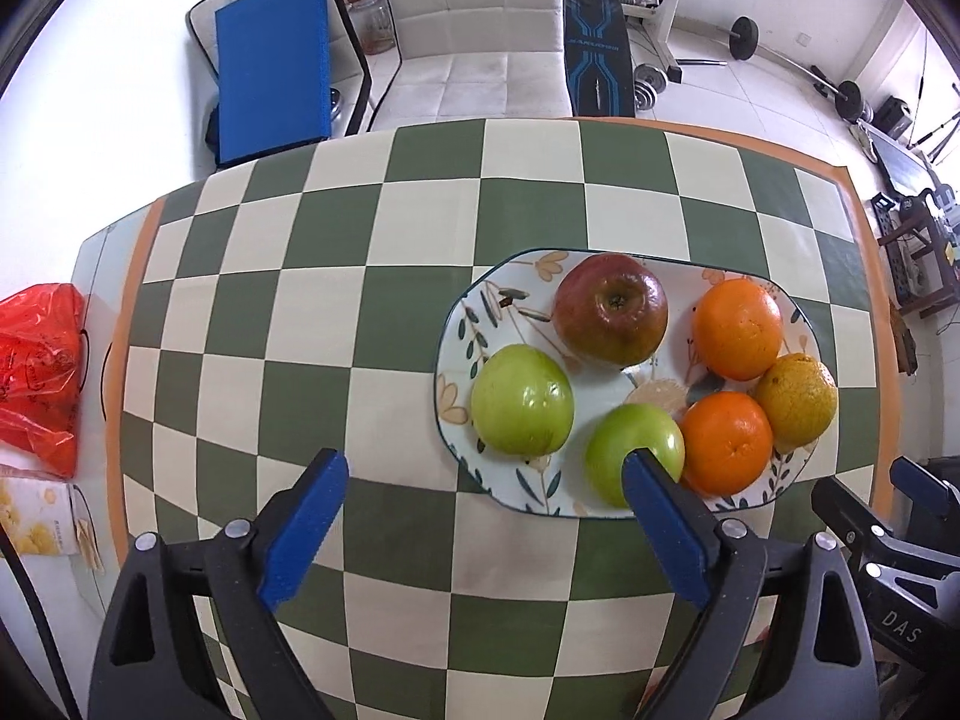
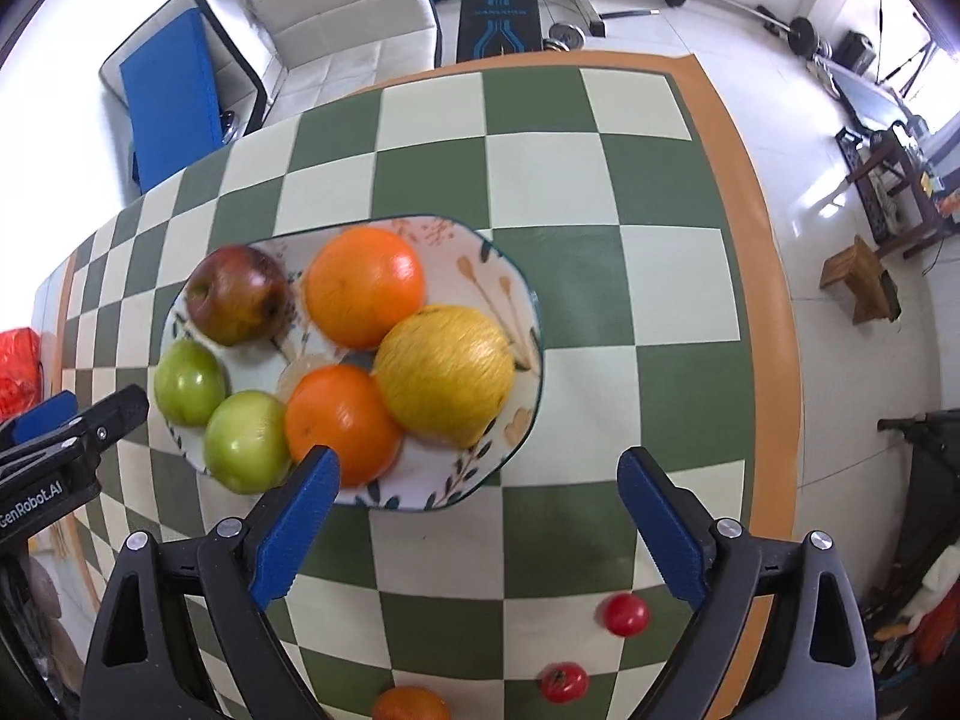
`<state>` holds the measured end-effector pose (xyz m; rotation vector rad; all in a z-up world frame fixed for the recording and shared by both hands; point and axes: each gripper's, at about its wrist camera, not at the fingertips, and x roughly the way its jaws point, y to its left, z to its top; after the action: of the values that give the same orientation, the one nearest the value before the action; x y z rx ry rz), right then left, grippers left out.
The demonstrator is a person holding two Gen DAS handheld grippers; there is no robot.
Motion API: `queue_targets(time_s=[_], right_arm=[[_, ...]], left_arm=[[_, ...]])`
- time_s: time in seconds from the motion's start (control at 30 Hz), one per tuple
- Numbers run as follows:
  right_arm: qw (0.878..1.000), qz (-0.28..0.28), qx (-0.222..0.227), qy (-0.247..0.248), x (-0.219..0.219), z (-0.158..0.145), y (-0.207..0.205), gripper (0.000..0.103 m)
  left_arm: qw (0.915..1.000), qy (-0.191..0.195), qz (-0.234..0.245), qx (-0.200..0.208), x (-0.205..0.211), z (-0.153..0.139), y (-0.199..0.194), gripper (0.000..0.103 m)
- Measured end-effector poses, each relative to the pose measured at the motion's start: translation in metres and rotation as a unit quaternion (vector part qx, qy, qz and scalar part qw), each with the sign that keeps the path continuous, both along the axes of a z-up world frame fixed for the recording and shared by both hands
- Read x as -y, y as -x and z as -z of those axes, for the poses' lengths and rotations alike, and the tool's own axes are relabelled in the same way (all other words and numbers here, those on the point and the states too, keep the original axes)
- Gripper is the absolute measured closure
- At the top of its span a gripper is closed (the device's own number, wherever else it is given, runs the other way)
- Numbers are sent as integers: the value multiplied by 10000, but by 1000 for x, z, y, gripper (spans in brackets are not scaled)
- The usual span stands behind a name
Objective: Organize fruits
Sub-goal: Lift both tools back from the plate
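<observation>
A floral oval plate (image 1: pixel 528 285) (image 2: pixel 522 300) on the checked table holds a red apple (image 1: pixel 610 307) (image 2: pixel 237 294), two green apples (image 1: pixel 521 399) (image 1: pixel 618 450) (image 2: pixel 189 383) (image 2: pixel 246 441), two oranges (image 1: pixel 738 329) (image 1: pixel 727 443) (image 2: pixel 364 286) (image 2: pixel 339 420) and a yellow citrus (image 1: pixel 797 399) (image 2: pixel 445 375). My left gripper (image 1: pixel 486 480) is open and empty, above the table at the plate's near left rim. My right gripper (image 2: pixel 477 477) is open and empty, above the plate's near right rim. Two small red tomatoes (image 2: pixel 626 614) (image 2: pixel 564 681) and another orange (image 2: pixel 411 703) lie on the table below it.
A red plastic bag (image 1: pixel 39 372) and a yellow snack box (image 1: pixel 39 531) lie off the table's left end. The table's orange border (image 2: pixel 774 300) runs along the right edge. A chair, blue mat and gym gear stand beyond the far edge.
</observation>
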<state>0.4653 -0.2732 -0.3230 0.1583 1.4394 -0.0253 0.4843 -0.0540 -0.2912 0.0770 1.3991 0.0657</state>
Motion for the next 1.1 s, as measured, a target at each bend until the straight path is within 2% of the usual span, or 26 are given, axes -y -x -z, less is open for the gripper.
queue_targets(time_s=[0.13, 0.37, 0.67, 0.83, 1.1], right_arm=[[9998, -65, 136, 164, -10, -13, 12, 7], [9991, -65, 404, 146, -18, -44, 35, 7], [9960, -36, 875, 166, -20, -108, 77, 7], [9931, -47, 1159, 160, -23, -144, 108, 7], [9874, -37, 1569, 199, -29, -195, 152, 7]], left_arm=[[9999, 52, 24, 147, -1, -15, 14, 9], [9980, 115, 108, 613, -1, -58, 43, 9], [9935, 268, 258, 1079, -2, -116, 87, 9], [9918, 385, 288, 1188, -2, -136, 110, 9], [9880, 364, 392, 1452, -3, -167, 145, 9]])
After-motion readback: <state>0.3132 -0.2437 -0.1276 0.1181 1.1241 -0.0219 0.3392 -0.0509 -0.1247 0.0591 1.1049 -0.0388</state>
